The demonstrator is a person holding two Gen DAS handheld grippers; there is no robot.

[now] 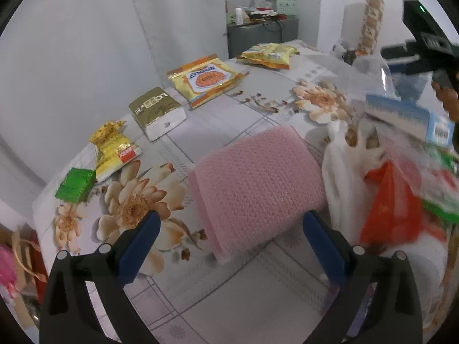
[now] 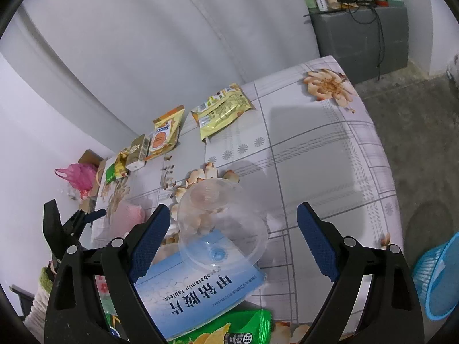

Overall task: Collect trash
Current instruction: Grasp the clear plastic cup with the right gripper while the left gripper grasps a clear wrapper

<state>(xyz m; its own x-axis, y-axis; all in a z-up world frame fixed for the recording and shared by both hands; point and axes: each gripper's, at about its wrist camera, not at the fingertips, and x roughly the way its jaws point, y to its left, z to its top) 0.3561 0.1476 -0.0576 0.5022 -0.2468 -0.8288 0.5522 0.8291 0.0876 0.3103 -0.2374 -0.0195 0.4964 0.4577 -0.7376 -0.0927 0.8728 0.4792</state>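
- The left gripper [image 1: 231,229] stands wide open, its blue pads apart and clamping nothing.
- A pink foam roll [image 1: 255,183] lies on its side on the flowered tablecloth [image 1: 229,120], just ahead of and between the left fingertips; whether the pads touch it cannot be told.
- To the right of the left gripper is a blurred heap: a white plastic bag [image 1: 341,177], a red wrapper [image 1: 387,206] and a blue-and-white carton end [image 1: 401,114].
- Ahead and to the left of it, a row of litter runs away along the cloth's edge: a green packet [image 1: 76,185], a crumpled gold wrapper [image 1: 113,149], a gold-and-white box [image 1: 156,111], an orange snack bag [image 1: 206,78] and, farthest, a yellow bag [image 1: 268,54].
- The right gripper [image 2: 229,240] is likewise spread open and empty.
- Between its fingers a clear plastic cup [image 2: 221,223] lies tipped over, resting partly on a blue tablet box [image 2: 198,289] that sits close under the left-hand pad.
- A green chip bag [image 2: 229,329] lies nearest the camera, below the box.
- A blue mesh basket [image 2: 439,275] stands off the table, to the right of the right gripper.
- A pink plastic bag [image 2: 79,176] sits on the floor far to its left.
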